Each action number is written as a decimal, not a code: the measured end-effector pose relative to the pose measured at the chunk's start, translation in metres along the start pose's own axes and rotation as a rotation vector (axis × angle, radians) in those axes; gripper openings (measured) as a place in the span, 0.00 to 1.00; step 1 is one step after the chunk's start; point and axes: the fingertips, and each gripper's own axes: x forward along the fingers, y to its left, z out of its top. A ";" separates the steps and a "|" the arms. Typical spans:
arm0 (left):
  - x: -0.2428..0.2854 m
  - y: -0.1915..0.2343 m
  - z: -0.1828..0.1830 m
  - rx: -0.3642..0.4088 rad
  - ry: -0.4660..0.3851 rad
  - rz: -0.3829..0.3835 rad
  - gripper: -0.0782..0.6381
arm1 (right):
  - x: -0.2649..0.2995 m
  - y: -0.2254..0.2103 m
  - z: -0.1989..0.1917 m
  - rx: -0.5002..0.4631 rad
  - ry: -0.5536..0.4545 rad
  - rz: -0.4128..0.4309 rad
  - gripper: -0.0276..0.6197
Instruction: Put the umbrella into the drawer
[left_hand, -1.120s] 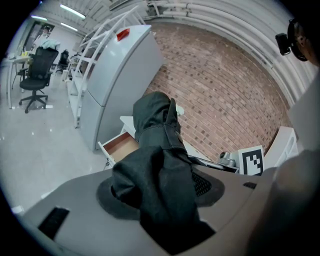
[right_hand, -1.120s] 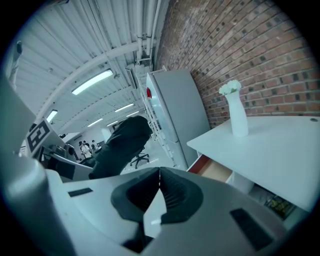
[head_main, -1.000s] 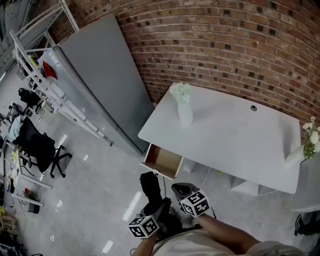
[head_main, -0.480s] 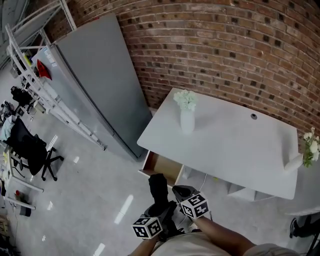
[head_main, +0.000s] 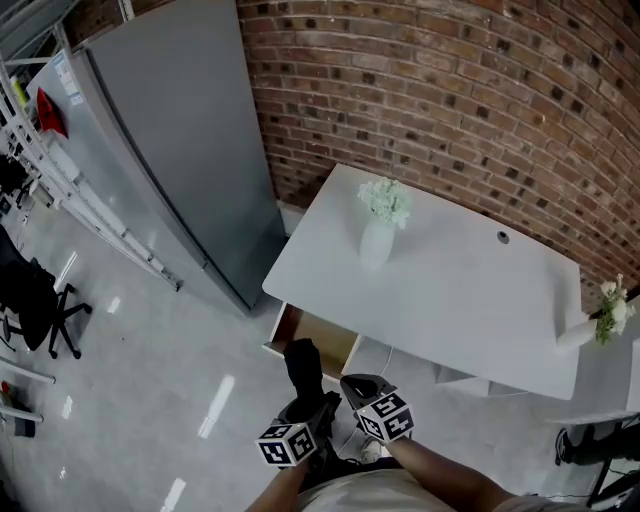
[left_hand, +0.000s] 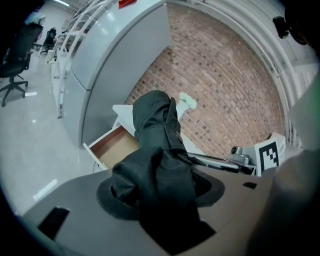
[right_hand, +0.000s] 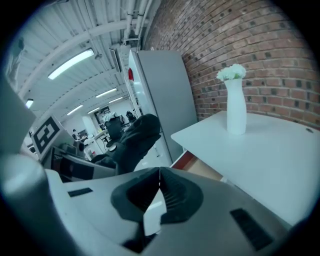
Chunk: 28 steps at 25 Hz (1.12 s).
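A black folded umbrella (head_main: 303, 368) is clamped in my left gripper (head_main: 310, 408), whose jaws are shut on its bunched fabric. It points toward the open wooden drawer (head_main: 318, 336) under the white table's left end, and its far end overlaps the drawer's front edge in the head view. In the left gripper view the umbrella (left_hand: 157, 150) fills the middle and the drawer (left_hand: 115, 145) lies beyond, to the left. My right gripper (head_main: 360, 385) is beside the left one, shut and empty (right_hand: 160, 172). In the right gripper view the umbrella (right_hand: 135, 140) is on the left and the drawer (right_hand: 197, 166) ahead.
The white table (head_main: 470, 300) stands against a brick wall (head_main: 450, 90) and bears a white vase of flowers (head_main: 378, 235), with a second vase (head_main: 590, 325) at its right end. A tall grey cabinet (head_main: 170, 150) stands left of the drawer, an office chair (head_main: 30, 300) further left.
Both grippers and the umbrella have moved forward and lower toward the drawer. The umbrella's far end now reaches the drawer's front edge in the head view.
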 end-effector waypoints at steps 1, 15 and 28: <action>0.004 0.005 -0.001 -0.003 0.011 0.002 0.46 | 0.004 -0.001 0.000 -0.004 0.007 -0.006 0.07; 0.052 0.054 -0.010 0.005 0.096 0.034 0.46 | 0.042 -0.013 -0.030 0.008 0.092 -0.047 0.07; 0.089 0.100 -0.019 0.072 0.223 0.114 0.46 | 0.054 -0.023 -0.046 0.091 0.117 -0.108 0.07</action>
